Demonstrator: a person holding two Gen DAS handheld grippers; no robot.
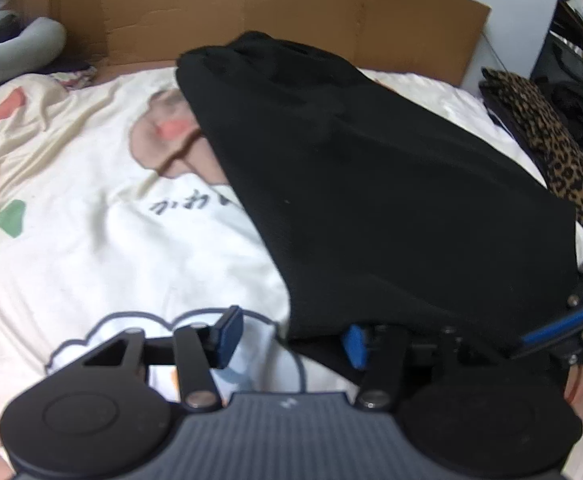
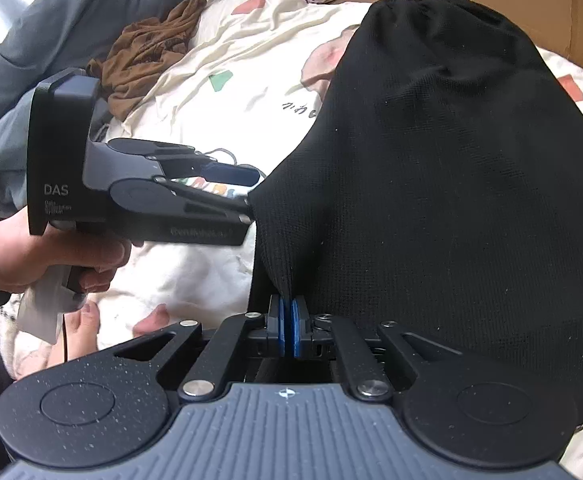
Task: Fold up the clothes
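A black knit garment (image 1: pixel 391 200) lies stretched over the cream printed bedsheet (image 1: pixel 91 200). My left gripper (image 1: pixel 291 336) is open, its jaws wide apart; the garment's near edge hangs over the right finger (image 1: pixel 356 346). In the right wrist view my right gripper (image 2: pixel 289 326) is shut on a pinched fold of the black garment (image 2: pixel 451 180) at its near corner, lifting it. The left gripper (image 2: pixel 247 196) shows there from the side, at the garment's left edge.
A cardboard sheet (image 1: pixel 291 12) stands at the far edge of the bed. A leopard-print cloth (image 1: pixel 551 140) lies at the right. A brown garment (image 2: pixel 147 56) and a grey pillow (image 1: pixel 15 48) lie at the left. The person's toes (image 2: pixel 151 320) are near the gripper.
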